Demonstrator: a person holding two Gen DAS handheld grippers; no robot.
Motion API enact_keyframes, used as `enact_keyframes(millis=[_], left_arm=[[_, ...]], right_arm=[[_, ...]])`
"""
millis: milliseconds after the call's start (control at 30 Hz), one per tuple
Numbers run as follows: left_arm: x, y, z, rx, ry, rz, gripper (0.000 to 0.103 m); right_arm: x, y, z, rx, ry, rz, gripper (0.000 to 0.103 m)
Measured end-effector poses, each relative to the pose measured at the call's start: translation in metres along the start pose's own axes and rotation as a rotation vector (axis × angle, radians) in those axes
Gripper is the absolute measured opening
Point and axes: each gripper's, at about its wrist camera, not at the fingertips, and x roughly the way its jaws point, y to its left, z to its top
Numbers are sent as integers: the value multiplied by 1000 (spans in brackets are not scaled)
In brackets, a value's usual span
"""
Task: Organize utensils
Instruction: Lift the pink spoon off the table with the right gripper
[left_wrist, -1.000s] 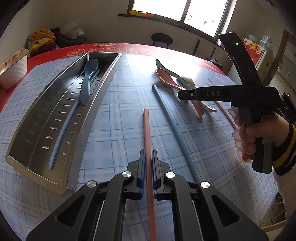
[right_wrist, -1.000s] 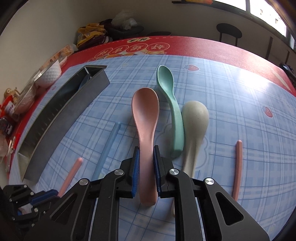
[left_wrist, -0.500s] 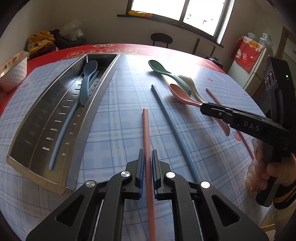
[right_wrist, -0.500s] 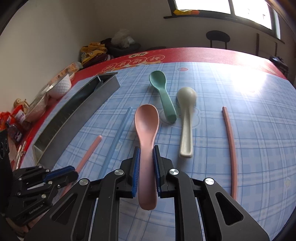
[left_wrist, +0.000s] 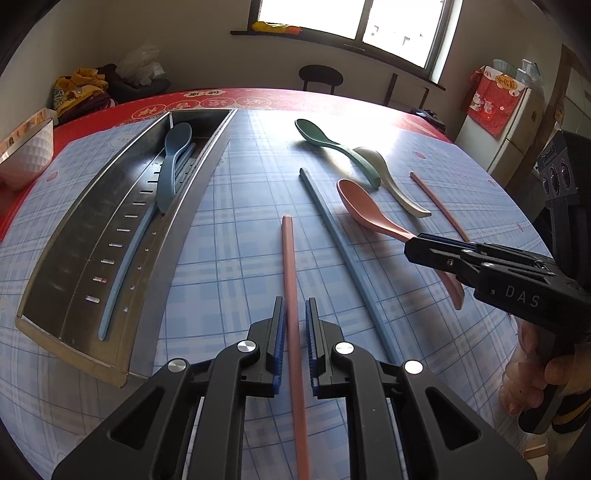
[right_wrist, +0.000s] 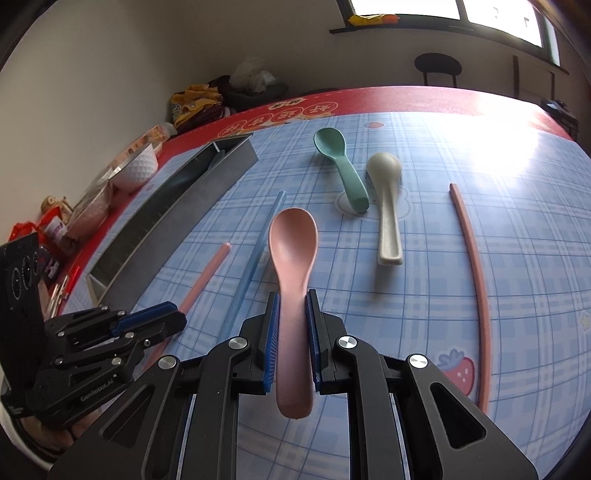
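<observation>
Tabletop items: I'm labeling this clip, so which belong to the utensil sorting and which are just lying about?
Job:
steel tray
blue spoon in tray
pink spoon in right gripper
green spoon
cream spoon
blue chopstick
pink chopstick between left gripper fingers

Lying about:
white bowl
snack bags

Both wrist views look low along their fingers, sharing the table (left_wrist: 229, 258).

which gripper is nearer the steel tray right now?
Left. The left gripper straddles a pink chopstick lying beside the steel tray. The right gripper, shut on the pink spoon, sits farther out, beyond the blue chopstick.
</observation>
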Motion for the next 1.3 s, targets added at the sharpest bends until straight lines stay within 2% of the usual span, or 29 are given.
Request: enact_keyframes(millis=[233,467,733,900,1167,1300], left_arm=[[0,1,0,-7,-1,-9,11],[-1,-1,-1,5,-1,-8,14],[0,-2,-1,9,-1,-1,14],[1,-3,-1,11,-2,4,14],[2,-15,-2,68,-1,72,14],[2,-16,-3,71,-3,90,10]], right_arm=[[12,11,3,-59,60,-3,15],[17,6,10,-26,90,26,15],[12,10,4,-45,27,13,14],[-3,13,1,-58,-53,14,14],[-20,13,-3,-66,-140,4,14],[-22,14,-3,-70,-155,8,14]])
